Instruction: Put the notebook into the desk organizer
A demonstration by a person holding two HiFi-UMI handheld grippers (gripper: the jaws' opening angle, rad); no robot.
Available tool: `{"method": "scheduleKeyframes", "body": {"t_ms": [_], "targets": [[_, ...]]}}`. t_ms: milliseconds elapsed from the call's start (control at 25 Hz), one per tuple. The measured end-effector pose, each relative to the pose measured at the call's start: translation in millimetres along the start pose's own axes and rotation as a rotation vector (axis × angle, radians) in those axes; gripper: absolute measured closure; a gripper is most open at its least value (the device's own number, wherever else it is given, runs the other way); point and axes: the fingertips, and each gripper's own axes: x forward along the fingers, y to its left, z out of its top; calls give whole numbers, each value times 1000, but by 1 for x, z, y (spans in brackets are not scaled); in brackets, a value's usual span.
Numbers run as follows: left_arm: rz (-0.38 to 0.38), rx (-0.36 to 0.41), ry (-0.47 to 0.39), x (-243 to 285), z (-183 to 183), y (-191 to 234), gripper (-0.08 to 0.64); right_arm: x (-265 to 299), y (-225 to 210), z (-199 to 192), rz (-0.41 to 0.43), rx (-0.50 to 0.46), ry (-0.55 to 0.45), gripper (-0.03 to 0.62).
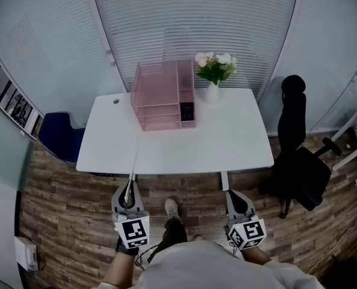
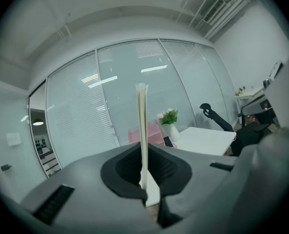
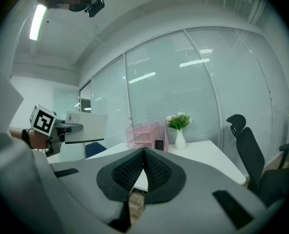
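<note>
From your head camera the notebook (image 1: 132,172) showed only as a thin, edge-on sliver, so its cover could not be made out. Its near end was buried between the jaws of your left hand-held gripper (image 1: 128,192). In the left gripper view that same edge stood across the pink desk organizer (image 2: 154,134) and hid part of it. A small dark item (image 1: 187,111) in the organizer's right-hand compartment was too small to identify. The label on the notebook's face in the right gripper view was too small to read. The blue chair (image 1: 61,138) was partly hidden behind the tabletop (image 1: 226,140), and the black chair (image 3: 251,155) lost its base behind the right hand-held gripper's own body.
</note>
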Motion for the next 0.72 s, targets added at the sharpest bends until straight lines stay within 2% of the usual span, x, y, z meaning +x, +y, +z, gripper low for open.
{"method": "scheduleKeyframes", "body": {"t_ms": [280,520,720], "targets": [[12,118,-78,113,30,31,543,73,-22,16,-61,-12,7,578],[-19,106,-89,195,42,55,544,150,-41,52,-110,-23,-20,578],[-39,127,-104,244,54,74,543,200,-35,64,-120,-19,-18,578]]}}
